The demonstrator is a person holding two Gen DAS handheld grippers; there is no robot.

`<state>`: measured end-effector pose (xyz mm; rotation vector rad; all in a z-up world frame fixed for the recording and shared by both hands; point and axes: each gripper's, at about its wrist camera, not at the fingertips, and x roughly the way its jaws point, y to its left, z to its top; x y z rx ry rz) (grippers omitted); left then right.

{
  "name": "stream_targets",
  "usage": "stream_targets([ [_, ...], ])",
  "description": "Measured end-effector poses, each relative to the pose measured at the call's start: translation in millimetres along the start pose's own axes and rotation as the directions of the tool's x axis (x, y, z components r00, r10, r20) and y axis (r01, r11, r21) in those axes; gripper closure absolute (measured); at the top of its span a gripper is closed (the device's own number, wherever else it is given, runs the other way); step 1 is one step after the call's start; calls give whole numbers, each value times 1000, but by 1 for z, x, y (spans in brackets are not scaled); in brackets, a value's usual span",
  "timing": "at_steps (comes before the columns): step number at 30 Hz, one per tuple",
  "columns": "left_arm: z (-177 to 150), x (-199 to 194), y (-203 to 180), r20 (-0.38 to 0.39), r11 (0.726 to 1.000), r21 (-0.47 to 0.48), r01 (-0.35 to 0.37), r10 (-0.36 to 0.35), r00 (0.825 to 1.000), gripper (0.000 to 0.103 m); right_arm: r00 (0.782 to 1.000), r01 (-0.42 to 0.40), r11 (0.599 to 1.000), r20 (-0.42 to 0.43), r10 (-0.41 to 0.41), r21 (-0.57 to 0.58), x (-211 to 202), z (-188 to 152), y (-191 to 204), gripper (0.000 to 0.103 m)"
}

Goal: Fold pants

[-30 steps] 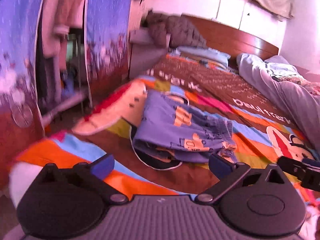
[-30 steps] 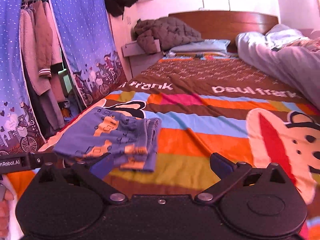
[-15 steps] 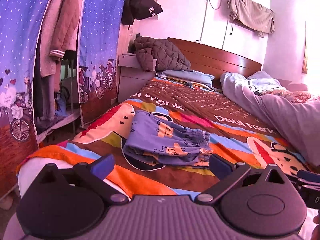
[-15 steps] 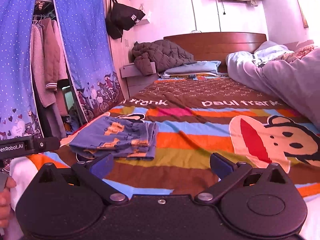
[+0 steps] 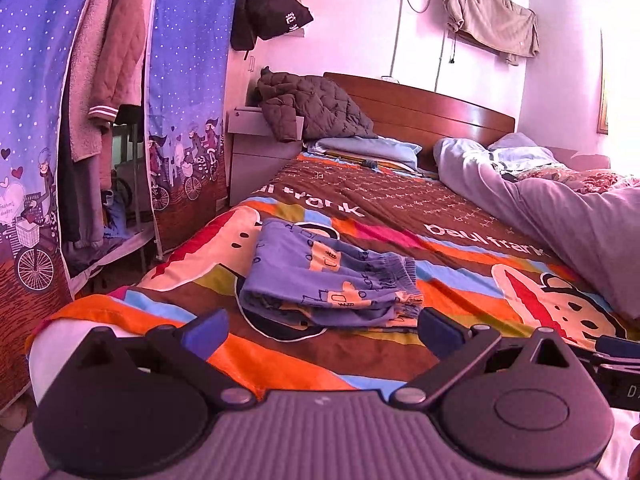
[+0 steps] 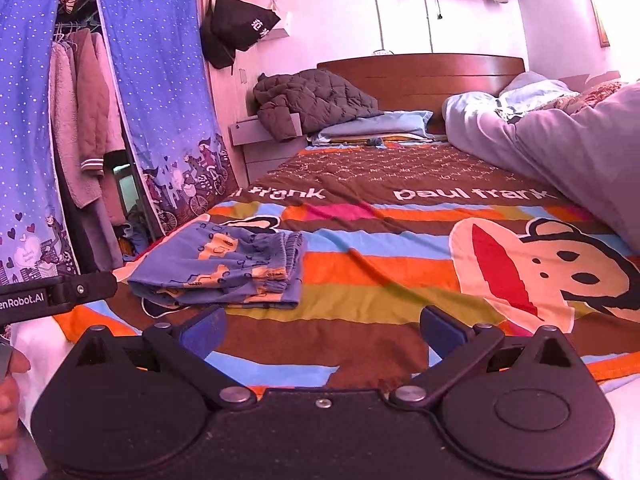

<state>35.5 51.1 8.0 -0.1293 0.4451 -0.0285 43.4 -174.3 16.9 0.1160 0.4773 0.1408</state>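
The blue pants [image 5: 324, 276] with orange car prints lie folded in a compact stack on the striped bedspread [image 5: 460, 280], near the bed's left front corner. They also show in the right wrist view [image 6: 224, 268]. My left gripper [image 5: 320, 330] is open and empty, held back from the pants near the bed's front edge. My right gripper [image 6: 320, 330] is open and empty, to the right of the pants and apart from them. The left gripper's body [image 6: 52, 296] shows at the left edge of the right wrist view.
A grey duvet [image 5: 568, 216] is heaped along the bed's right side. A brown quilted jacket [image 5: 312, 104] and pillows [image 5: 368, 148] lie by the wooden headboard [image 5: 440, 108]. A blue curtained wardrobe [image 5: 184, 92] with hanging clothes stands left of the bed.
Both grippers have pulled back and away from the folded pants, so the views now take in more of the room. The pants have stayed in place.
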Motion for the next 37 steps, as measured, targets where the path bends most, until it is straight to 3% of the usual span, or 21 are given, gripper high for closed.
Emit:
stream_targets([
  [37,4,-3,5,-4,999,-42,-19,18,1000,1,1000,20,999,-8,-20,-29,2,-4,-2,1],
])
